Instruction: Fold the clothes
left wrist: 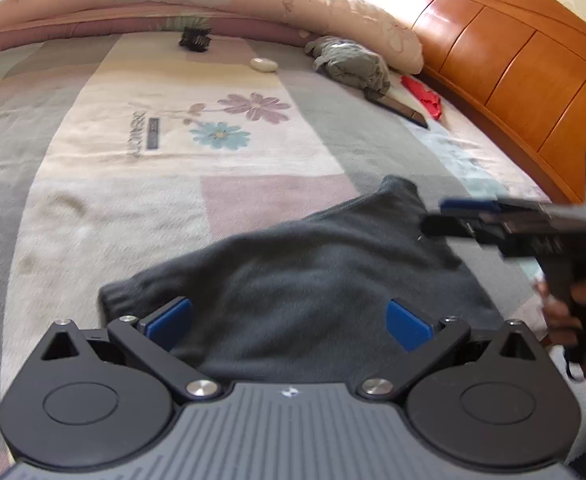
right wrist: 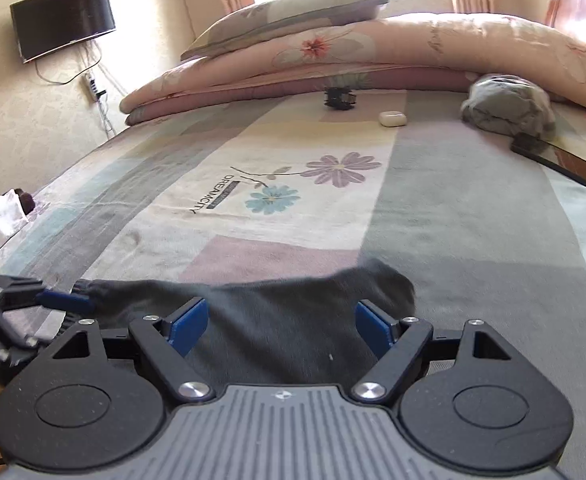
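A wide bed (right wrist: 473, 232) under a patchwork floral blanket fills the room, a rolled pink quilt (right wrist: 413, 48) banked along its far side at twelve o'clock and an orange wooden headboard (left wrist: 513, 52) at two o'clock. The task's thing, a dark grey garment (left wrist: 313, 280), lies at the near edge of the bed at six o'clock, directly ahead of both tools. It lies bunched into a compact, uneven shape with a rounded corner pushed up at its far end, its edges not squared; whether it is midway through being doubled over or only gathered for laying out, the views do not settle. It reads, in my judgement, as not yet a tidy fold. A second, lighter grey garment (right wrist: 509, 108) sits crumpled against the quilt at one o'clock, with a red item (left wrist: 423, 96) near the headboard.

The left tongs (left wrist: 289, 322) stand spread wide, blue pads either side of the dark cloth, low over it and pinching nothing that shows. The right tongs (right wrist: 283, 324) are likewise spread wide over the garment's other end; contact with the cloth cannot be told.

Smaller things dot the blanket: a dark phone (right wrist: 553, 160) beside the crumpled garment, a black hair claw (right wrist: 339, 98) and a white earbud case (right wrist: 392, 118) near twelve o'clock.
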`<move>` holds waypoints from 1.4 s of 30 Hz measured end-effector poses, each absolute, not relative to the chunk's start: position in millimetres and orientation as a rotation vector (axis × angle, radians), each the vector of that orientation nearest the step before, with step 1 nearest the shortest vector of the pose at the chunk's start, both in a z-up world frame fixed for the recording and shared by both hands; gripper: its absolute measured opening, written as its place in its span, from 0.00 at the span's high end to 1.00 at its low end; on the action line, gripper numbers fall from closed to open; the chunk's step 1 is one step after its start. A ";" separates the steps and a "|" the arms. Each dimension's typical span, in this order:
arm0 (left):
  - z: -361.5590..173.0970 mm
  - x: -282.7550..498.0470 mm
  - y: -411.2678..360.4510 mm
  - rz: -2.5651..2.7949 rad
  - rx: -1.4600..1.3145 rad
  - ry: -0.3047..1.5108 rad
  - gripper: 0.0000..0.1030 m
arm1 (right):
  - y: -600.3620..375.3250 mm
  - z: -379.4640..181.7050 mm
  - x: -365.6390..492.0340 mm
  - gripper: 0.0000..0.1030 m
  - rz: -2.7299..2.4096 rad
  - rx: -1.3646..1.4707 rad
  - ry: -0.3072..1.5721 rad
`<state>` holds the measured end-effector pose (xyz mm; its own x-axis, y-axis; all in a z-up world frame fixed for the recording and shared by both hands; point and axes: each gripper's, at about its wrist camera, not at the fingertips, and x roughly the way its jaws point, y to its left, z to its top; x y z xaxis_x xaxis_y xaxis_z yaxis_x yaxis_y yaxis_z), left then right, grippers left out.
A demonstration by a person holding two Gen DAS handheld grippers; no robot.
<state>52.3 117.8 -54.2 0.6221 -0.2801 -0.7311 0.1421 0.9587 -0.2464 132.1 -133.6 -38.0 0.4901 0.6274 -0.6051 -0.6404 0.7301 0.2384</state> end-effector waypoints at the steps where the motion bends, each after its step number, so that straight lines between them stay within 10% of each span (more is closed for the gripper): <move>1: -57.7 51.3 120.8 -0.231 -0.174 0.879 0.01 | -127.6 -41.0 139.5 0.18 0.779 -0.026 0.734; 42: -48.2 1.9 106.2 -0.382 -0.255 0.873 0.01 | -167.1 -43.5 79.1 0.11 0.672 -0.059 0.848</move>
<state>1.9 106.2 -48.2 0.5815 -0.4259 -0.6931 0.2204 0.9026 -0.3697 79.1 -167.1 -43.5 0.4695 0.5255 -0.7096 -0.5705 0.7939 0.2105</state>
